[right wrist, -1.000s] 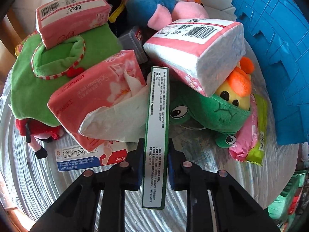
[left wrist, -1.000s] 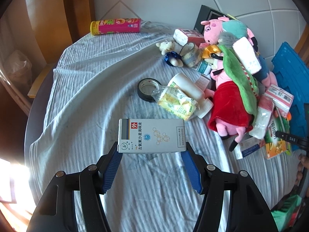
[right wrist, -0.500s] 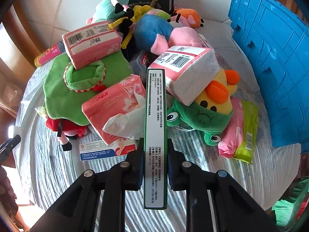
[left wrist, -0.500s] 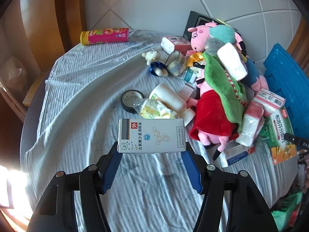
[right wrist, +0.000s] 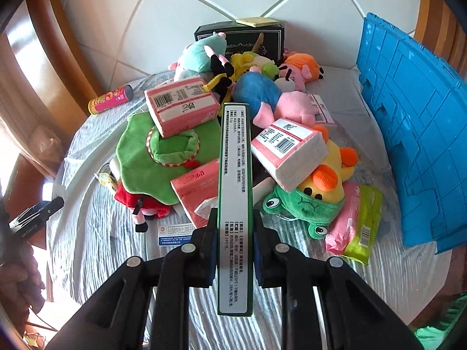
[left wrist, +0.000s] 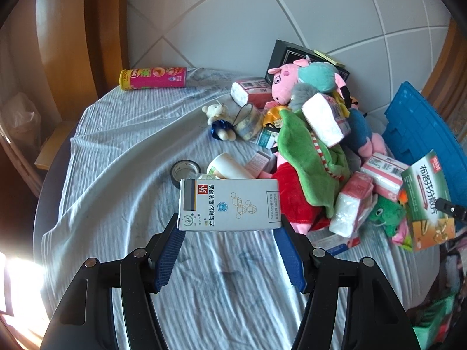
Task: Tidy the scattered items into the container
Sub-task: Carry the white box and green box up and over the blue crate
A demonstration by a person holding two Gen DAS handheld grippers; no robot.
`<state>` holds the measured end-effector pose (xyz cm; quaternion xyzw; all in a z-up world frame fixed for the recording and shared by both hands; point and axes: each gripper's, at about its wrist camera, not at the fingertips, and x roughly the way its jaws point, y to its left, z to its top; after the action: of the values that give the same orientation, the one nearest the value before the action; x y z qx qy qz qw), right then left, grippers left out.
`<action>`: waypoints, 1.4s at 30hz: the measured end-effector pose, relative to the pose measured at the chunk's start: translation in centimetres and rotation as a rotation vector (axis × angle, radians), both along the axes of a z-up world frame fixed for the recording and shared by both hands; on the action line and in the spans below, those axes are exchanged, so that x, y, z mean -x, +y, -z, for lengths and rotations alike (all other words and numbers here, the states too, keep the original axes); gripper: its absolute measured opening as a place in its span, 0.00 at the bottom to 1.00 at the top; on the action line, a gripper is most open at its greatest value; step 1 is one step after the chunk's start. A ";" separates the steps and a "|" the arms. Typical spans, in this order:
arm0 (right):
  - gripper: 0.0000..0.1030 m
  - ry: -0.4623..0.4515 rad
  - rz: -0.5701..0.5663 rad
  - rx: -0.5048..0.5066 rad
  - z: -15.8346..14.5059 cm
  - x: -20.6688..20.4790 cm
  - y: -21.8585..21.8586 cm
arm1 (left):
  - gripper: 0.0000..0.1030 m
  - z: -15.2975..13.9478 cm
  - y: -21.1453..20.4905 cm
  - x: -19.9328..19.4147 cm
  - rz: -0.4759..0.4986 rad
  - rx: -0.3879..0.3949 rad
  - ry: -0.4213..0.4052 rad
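Blue crate [right wrist: 414, 134]: largest item; stands tilted on its side, to the right of and beyond the right gripper; only its ribbed outer wall shows, so its contents cannot be told.

Table cloth [left wrist: 122, 151]: pale, wrinkled; lies below both grippers and carries the loose items.

Heap of plush toys and tissue packs [right wrist: 186, 134]: ahead of the right gripper, between it and the black box [right wrist: 239, 36] at the far edge; a green plush [right wrist: 140, 163] lies at its left, with a pink tissue pack [right wrist: 181, 103] on top of it.

Green medicine box [right wrist: 235, 204]: clamped edge-on between the pads of the right gripper [right wrist: 235, 248], clear of the cloth; long axis runs straight ahead along the fingers, its far end pointing toward the heap. In the left wrist view the same box [left wrist: 427, 198] appears at far right, in front of the crate.

White eye-drop box [left wrist: 229, 204]: held by its two short ends between the blue pads of the left gripper [left wrist: 229, 230], clear of the cloth; long axis lies crosswise, from finger to finger, printed face toward the camera.

Crisps can [left wrist: 153, 78]: on its side, far ahead and left of the left gripper.

Tape roll [left wrist: 185, 170]: flat on the cloth, just beyond the eye-drop box.
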<state>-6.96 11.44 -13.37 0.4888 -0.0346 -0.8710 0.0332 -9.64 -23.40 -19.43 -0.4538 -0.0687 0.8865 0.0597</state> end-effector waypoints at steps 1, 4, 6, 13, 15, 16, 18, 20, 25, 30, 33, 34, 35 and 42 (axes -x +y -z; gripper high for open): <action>0.18 0.009 -0.008 0.002 -0.4 -0.1 -0.1 | 0.60 -0.4 0.1 -0.1 0.000 -0.001 0.006; 0.18 0.044 -0.032 0.010 -1.9 -0.5 -0.2 | 0.60 -1.4 0.5 -0.1 -0.002 0.000 0.021; 0.18 0.061 -0.056 0.016 -2.8 -0.7 -0.2 | 0.60 -1.9 0.7 0.0 -0.011 -0.005 0.028; 0.18 0.108 -0.110 0.044 -4.8 -1.4 0.2 | 0.60 -3.8 1.6 -0.1 -0.037 0.011 0.059; 0.18 0.117 -0.128 0.047 -5.2 -1.5 0.3 | 0.60 -4.3 2.1 -0.2 -0.041 0.022 0.065; 0.18 0.120 -0.135 0.050 -5.3 -1.5 0.5 | 0.60 -4.6 2.3 -0.2 -0.043 0.026 0.067; 0.18 0.125 -0.145 0.057 -5.6 -1.6 1.0 | 0.60 -5.1 2.9 -0.2 -0.047 0.035 0.069; 0.18 0.132 -0.152 0.063 -5.9 -1.6 1.5 | 0.60 -5.8 3.6 -0.4 -0.050 0.039 0.076; 0.18 0.144 -0.174 0.078 -6.6 -1.5 3.4 | 0.60 -7.7 6.2 -0.4 -0.053 0.074 0.093; 0.18 0.161 -0.200 0.094 -7.2 -0.9 5.3 | 0.60 -9.6 9.2 -0.2 -0.057 0.111 0.115; 0.18 0.180 -0.214 0.104 -7.9 -0.6 6.8 | 0.60 -10.8 11.2 0.2 -0.058 0.126 0.123; 0.18 0.186 -0.217 0.107 -8.2 -0.5 7.3 | 0.60 -11.2 12.0 0.2 -0.057 0.131 0.130; 0.18 0.193 -0.220 0.110 -8.4 -0.4 7.9 | 0.60 -11.6 12.7 0.3 -0.057 0.138 0.137; 0.18 0.237 -0.228 0.121 -10.6 0.1 12.5 | 0.60 -15.0 18.0 1.0 -0.052 0.148 0.180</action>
<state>-7.02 23.91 -2.78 0.3808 -0.0272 -0.9094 0.1653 -10.59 -5.37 -4.45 -0.3734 -0.0091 0.9276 0.0091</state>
